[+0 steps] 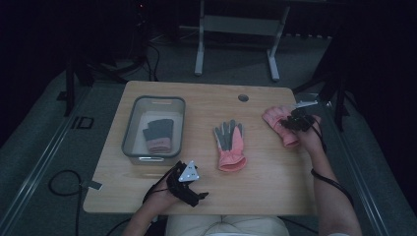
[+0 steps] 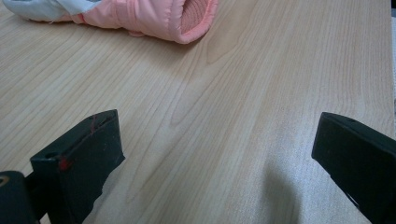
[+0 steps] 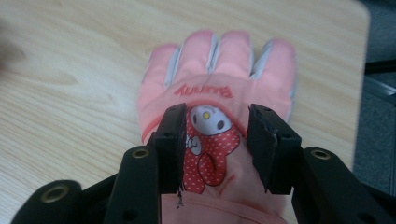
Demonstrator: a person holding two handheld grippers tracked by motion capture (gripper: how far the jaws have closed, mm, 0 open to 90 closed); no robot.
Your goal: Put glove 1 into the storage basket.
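A pink glove (image 1: 278,119) lies back-up near the table's right edge; the right gripper view shows its cartoon patch and fingers (image 3: 215,70). My right gripper (image 1: 296,121) hangs over it, jaws apart either side of the patch (image 3: 215,122), open, pads not pressing the fabric. A second pink-and-grey glove (image 1: 230,145) lies palm-up mid-table, and its cuff (image 2: 154,16) appears at the top of the left gripper view. My left gripper (image 1: 196,195) rests near the front edge, open wide (image 2: 219,135) over bare wood.
A grey plastic bin (image 1: 153,101) stands at the left of the table with a dark glove (image 1: 160,135) inside. A round cable hole (image 1: 243,98) sits near the far edge. Metal desk legs (image 1: 199,54) stand beyond the table.
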